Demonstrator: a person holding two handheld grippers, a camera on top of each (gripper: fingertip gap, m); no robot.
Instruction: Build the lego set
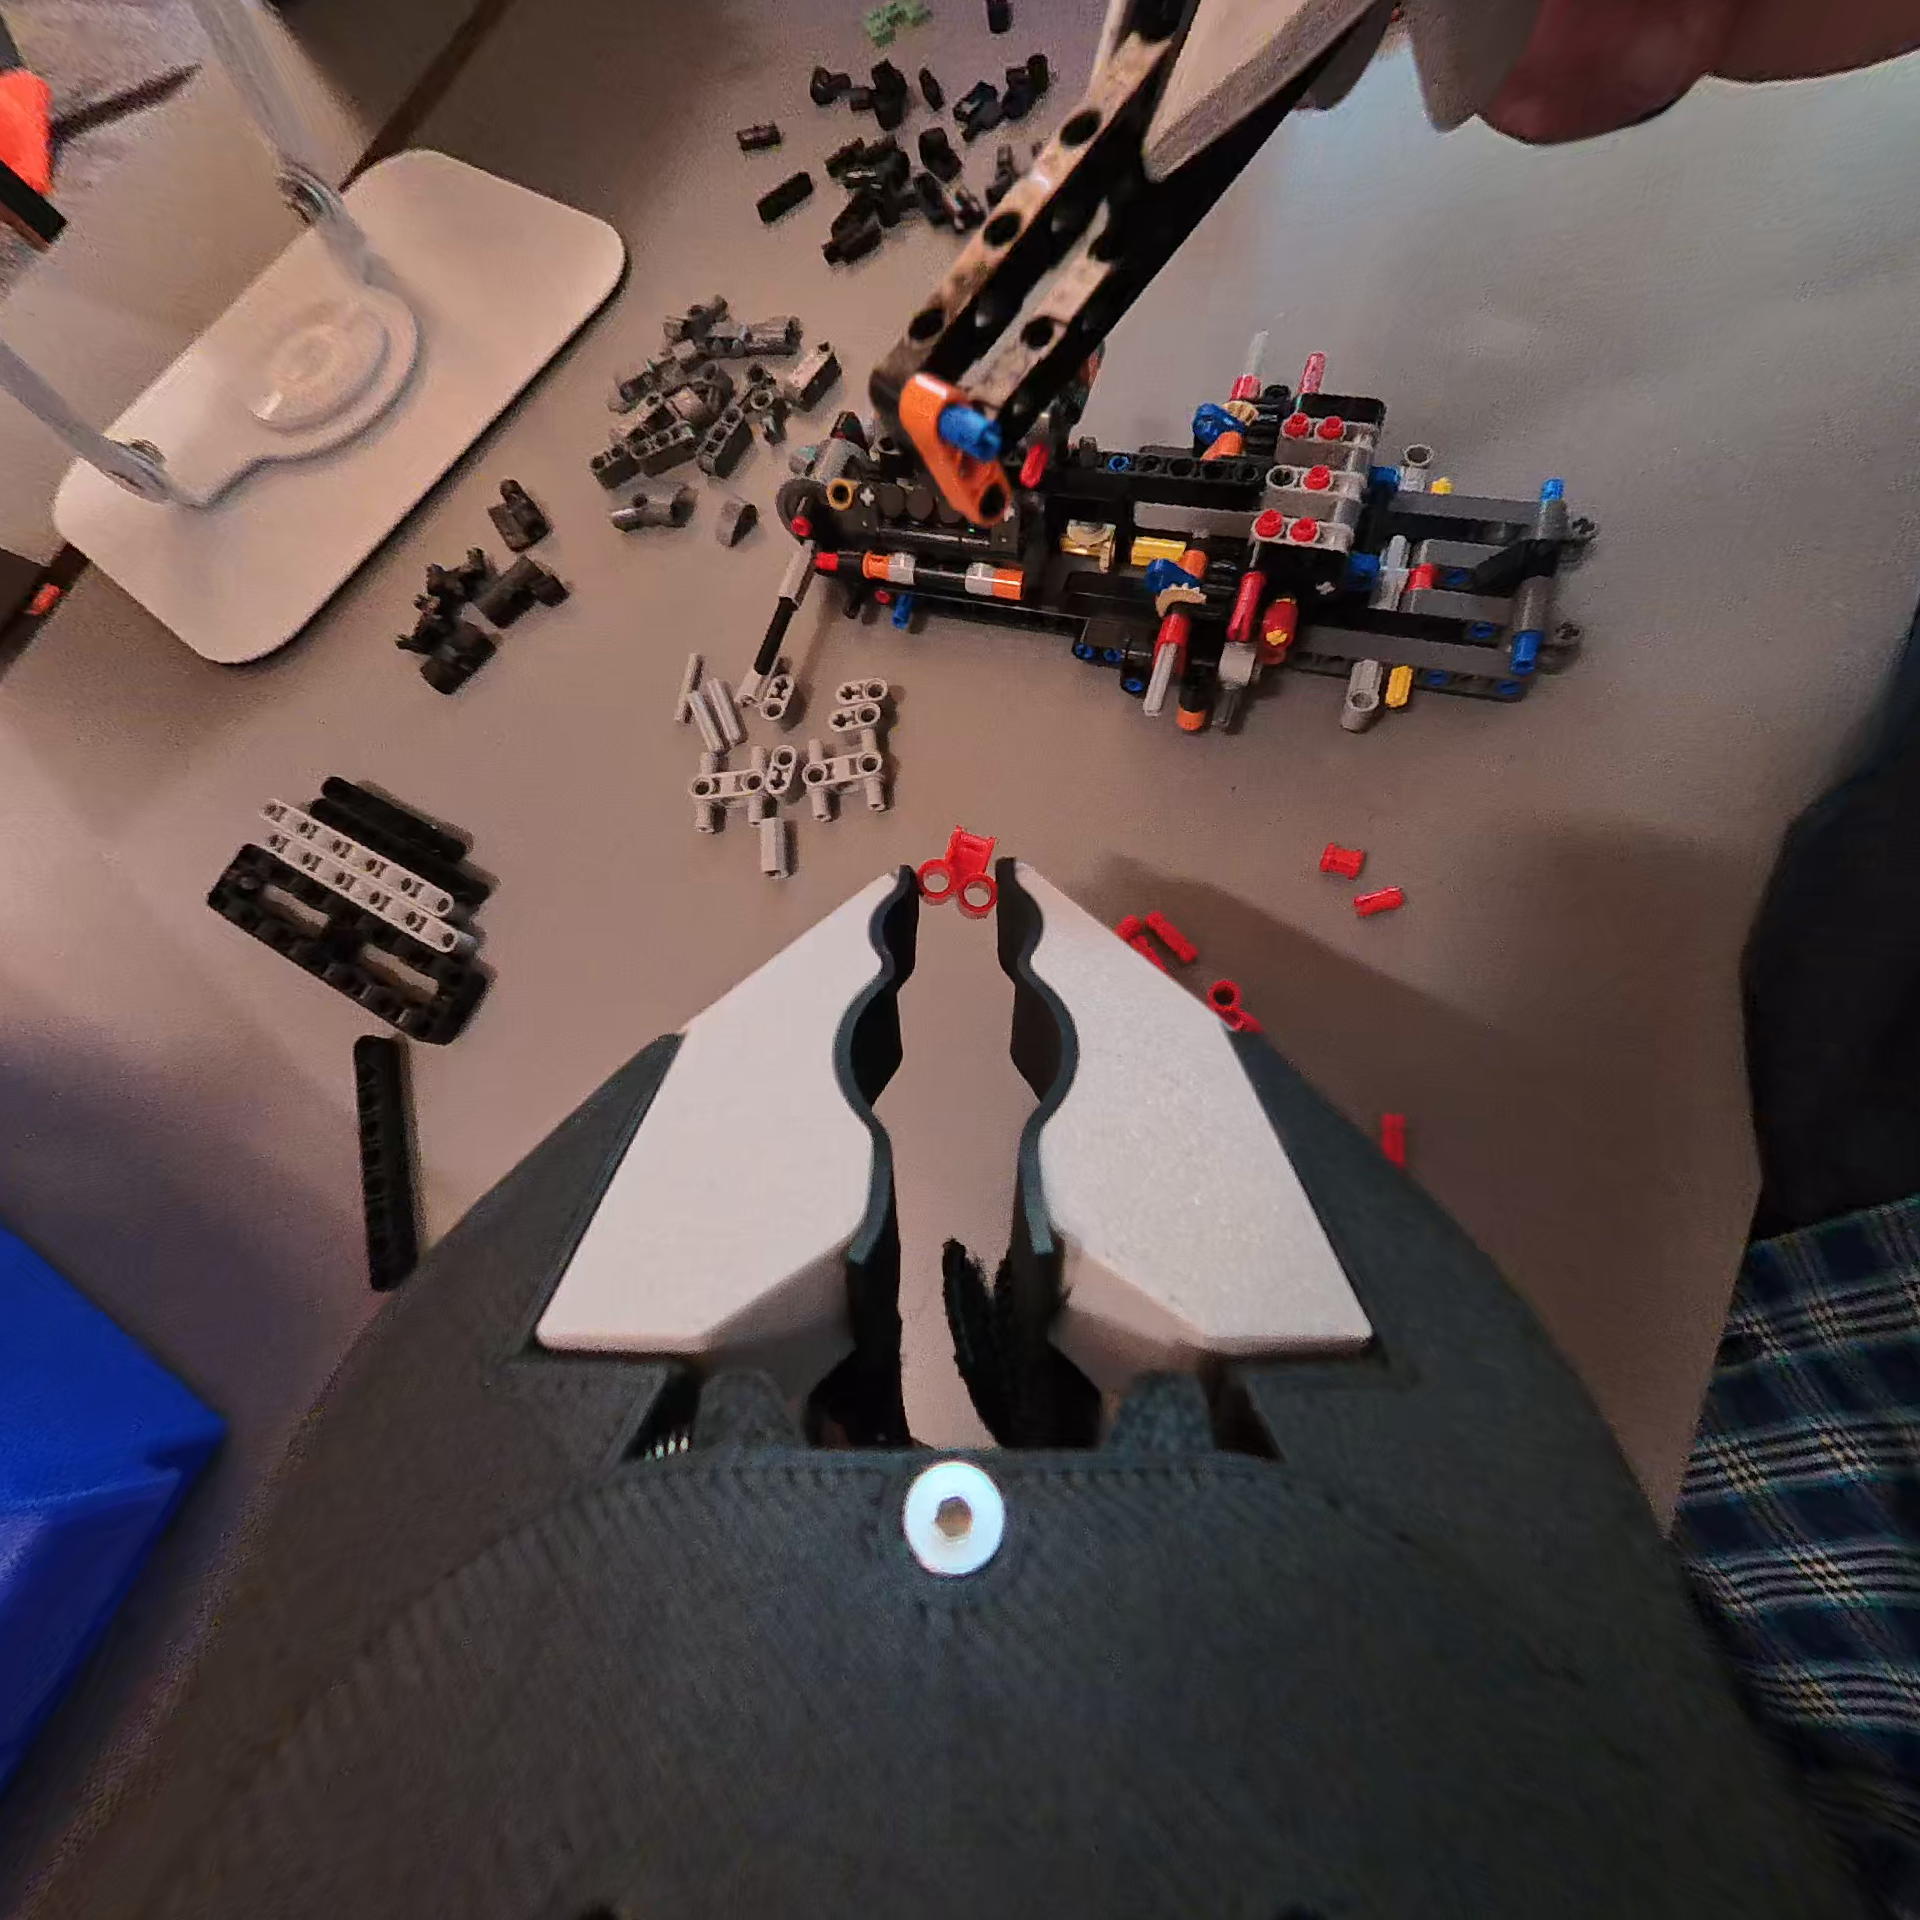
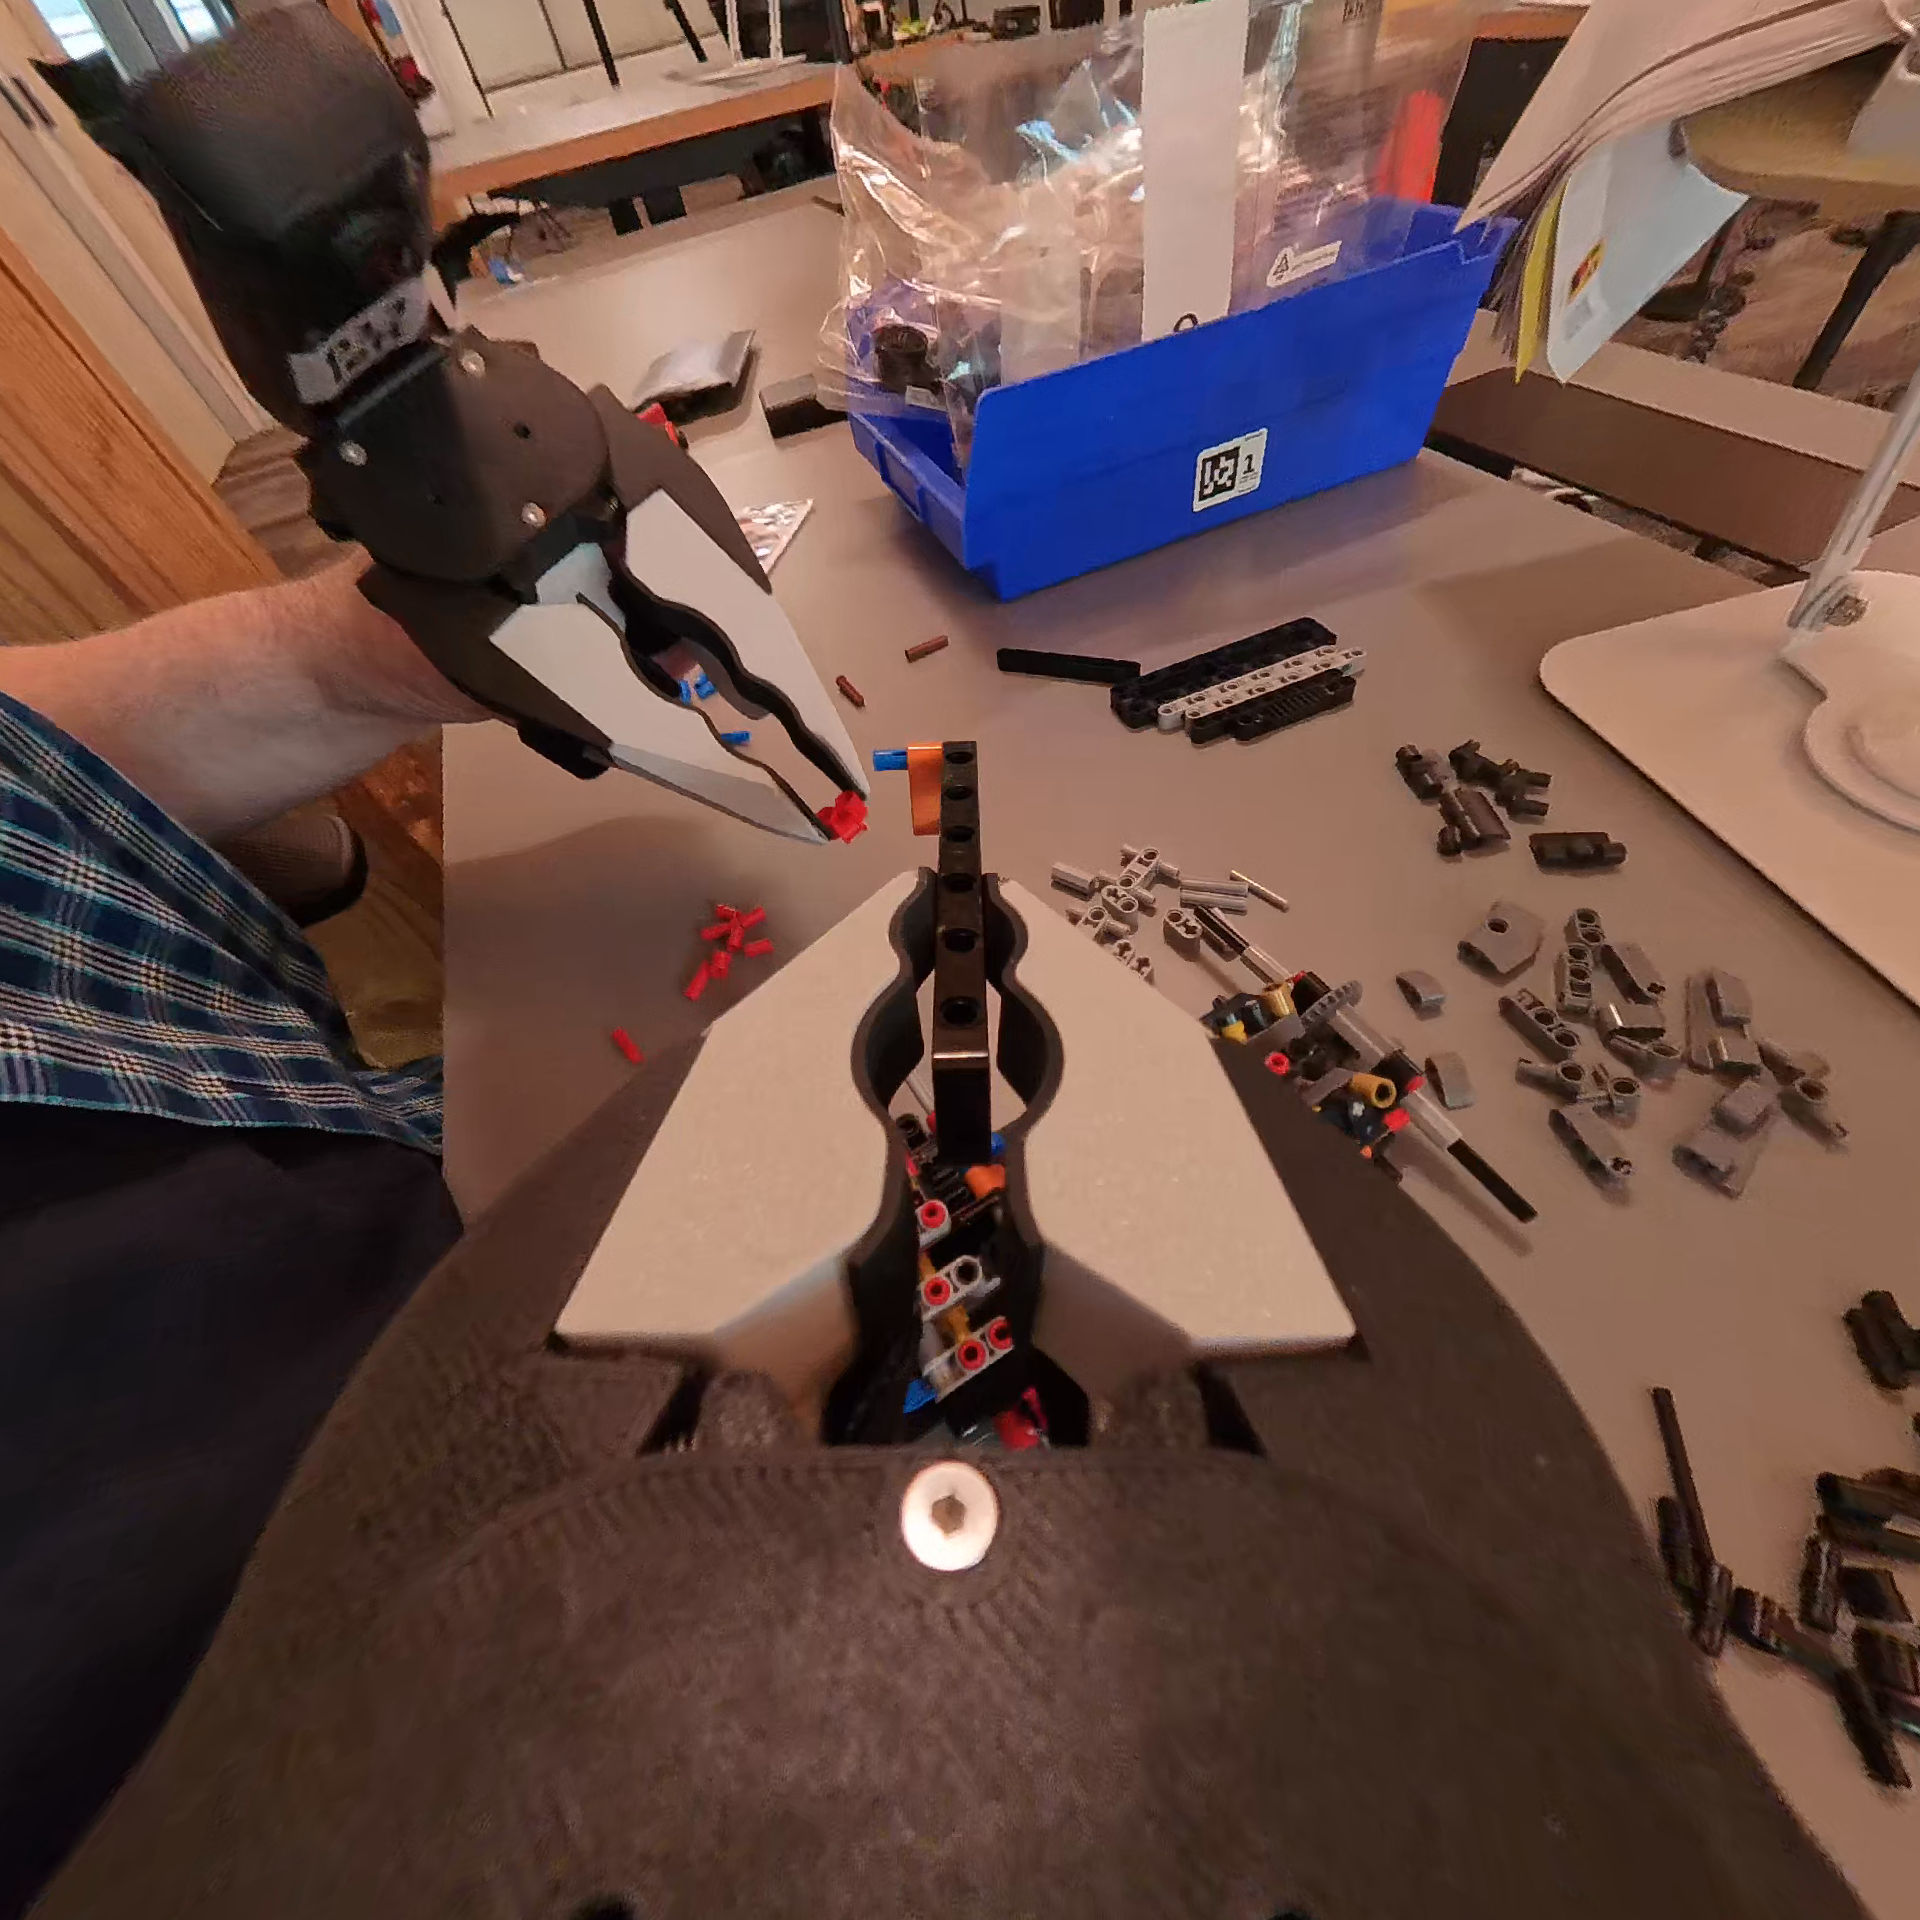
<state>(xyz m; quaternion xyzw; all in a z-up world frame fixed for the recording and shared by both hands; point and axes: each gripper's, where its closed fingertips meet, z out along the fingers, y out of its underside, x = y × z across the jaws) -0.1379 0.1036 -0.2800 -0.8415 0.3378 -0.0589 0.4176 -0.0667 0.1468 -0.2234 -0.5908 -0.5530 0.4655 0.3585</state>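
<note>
Right claw (image 2: 956,894) clamps black beam (image 2: 957,935); left claw (image 1: 956,878) pinches red connector (image 1: 961,871); chassis (image 1: 1195,551) half-hidden.

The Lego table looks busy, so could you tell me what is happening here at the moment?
A person is building a Lego set with two handheld grippers. The left gripper pinches a small red connector at its fingertips. The right gripper clamps a black beam carrying an orange piece and a blue pin. The half-built model lies on the grey table among sorted piles of loose parts.
</note>
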